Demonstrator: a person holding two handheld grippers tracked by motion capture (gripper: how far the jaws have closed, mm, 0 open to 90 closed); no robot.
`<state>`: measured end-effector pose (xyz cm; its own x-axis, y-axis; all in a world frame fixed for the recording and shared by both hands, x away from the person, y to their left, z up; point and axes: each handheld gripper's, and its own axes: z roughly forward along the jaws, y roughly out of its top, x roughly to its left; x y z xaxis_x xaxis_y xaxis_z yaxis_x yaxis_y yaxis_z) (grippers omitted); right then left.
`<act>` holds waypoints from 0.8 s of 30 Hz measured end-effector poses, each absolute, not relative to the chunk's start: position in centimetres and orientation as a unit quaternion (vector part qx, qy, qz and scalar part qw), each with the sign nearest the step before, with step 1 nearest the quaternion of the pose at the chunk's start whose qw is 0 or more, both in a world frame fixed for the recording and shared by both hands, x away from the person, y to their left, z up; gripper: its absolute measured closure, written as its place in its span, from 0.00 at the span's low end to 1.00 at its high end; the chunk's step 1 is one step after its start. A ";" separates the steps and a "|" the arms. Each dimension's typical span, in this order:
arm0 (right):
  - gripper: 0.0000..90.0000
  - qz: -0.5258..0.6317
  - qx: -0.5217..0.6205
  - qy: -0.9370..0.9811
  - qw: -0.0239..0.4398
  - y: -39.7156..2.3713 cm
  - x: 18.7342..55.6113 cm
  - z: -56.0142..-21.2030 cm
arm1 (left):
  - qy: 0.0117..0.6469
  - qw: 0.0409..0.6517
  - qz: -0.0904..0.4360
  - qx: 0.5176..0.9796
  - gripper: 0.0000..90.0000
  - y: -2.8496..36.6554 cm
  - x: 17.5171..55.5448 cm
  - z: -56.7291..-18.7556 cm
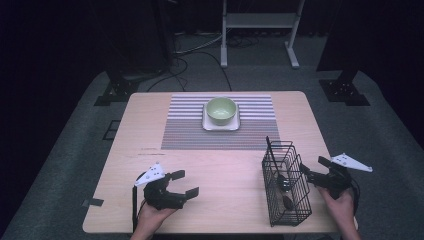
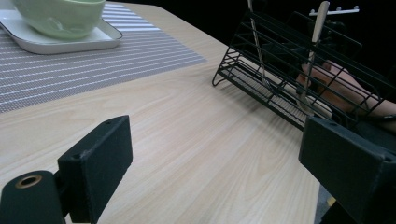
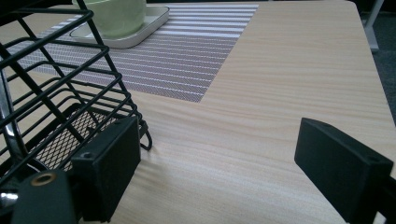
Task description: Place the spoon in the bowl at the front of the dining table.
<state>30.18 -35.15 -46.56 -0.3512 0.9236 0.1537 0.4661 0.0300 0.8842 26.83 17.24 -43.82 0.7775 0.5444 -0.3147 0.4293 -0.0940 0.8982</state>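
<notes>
Resting at about seven o'clock on the table (image 1: 225, 170), the left gripper (image 1: 186, 183) keeps its jaws wide with nothing between them, seemingly parked until needed. At four o'clock the right gripper (image 1: 306, 173), jaws also spread and empty, sits just beside the black wire basket (image 1: 286, 185), likely lined up to reach the utensils (image 1: 286, 192) standing inside. Farther off at twelve o'clock, the green bowl (image 1: 221, 110) sits on a white tray (image 1: 210, 125) atop the striped placemat (image 1: 190, 130), probably laid as the place setting.
</notes>
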 end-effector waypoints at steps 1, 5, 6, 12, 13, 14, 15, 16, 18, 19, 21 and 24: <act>0.15 0.469 0.515 0.675 0.244 -35.2 30.2 -46.6 | 0.331 0.585 0.047 0.739 0.10 17.2 26.8 -43.7; 0.15 0.471 0.514 0.675 0.242 -35.1 30.2 -46.6 | 0.327 0.592 0.044 0.735 0.10 16.9 26.7 -43.4; 0.15 0.471 0.514 0.675 0.242 -35.0 30.1 -46.5 | 0.326 0.592 0.044 0.736 0.10 16.8 26.6 -43.3; 0.15 0.469 0.519 0.672 0.244 -35.2 29.9 -46.6 | 0.322 0.602 0.021 0.730 0.10 15.9 26.6 -42.8; 0.15 0.470 0.523 0.668 0.244 -35.3 29.9 -46.6 | 0.320 0.603 0.023 0.731 0.10 15.7 26.6 -42.6; 0.15 0.469 0.524 0.668 0.244 -35.3 29.9 -46.7 | 0.318 0.603 0.023 0.731 0.10 15.6 26.6 -42.5; 0.15 0.469 0.524 0.668 0.244 -35.3 29.9 -46.7 | 0.316 0.603 0.022 0.732 0.10 15.5 26.7 -42.4; 0.15 0.469 0.524 0.667 0.245 -35.4 29.9 -46.7 | 0.315 0.604 0.020 0.732 0.10 15.3 26.7 -42.3; 0.15 0.469 0.525 0.667 0.245 -35.4 29.9 -46.7 | 0.310 0.602 0.018 0.735 0.10 15.0 26.8 -42.1; 0.15 0.469 0.525 0.667 0.245 -35.4 29.9 -46.7 | 0.307 0.605 0.018 0.735 0.10 14.7 26.8 -41.9; 0.15 0.468 0.525 0.667 0.245 -35.4 29.9 -46.7 | 0.297 0.604 0.015 0.739 0.10 14.3 26.9 -41.5; 0.15 0.467 0.524 0.668 0.245 -35.4 29.9 -46.7 | 0.282 0.609 0.018 0.741 0.10 13.5 27.0 -40.7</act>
<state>29.90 -35.37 -46.74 -0.3299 0.9299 0.1626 0.4722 0.0134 0.8814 26.95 13.53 -40.70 0.8399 0.4399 -0.3178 0.3965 -0.0976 0.9128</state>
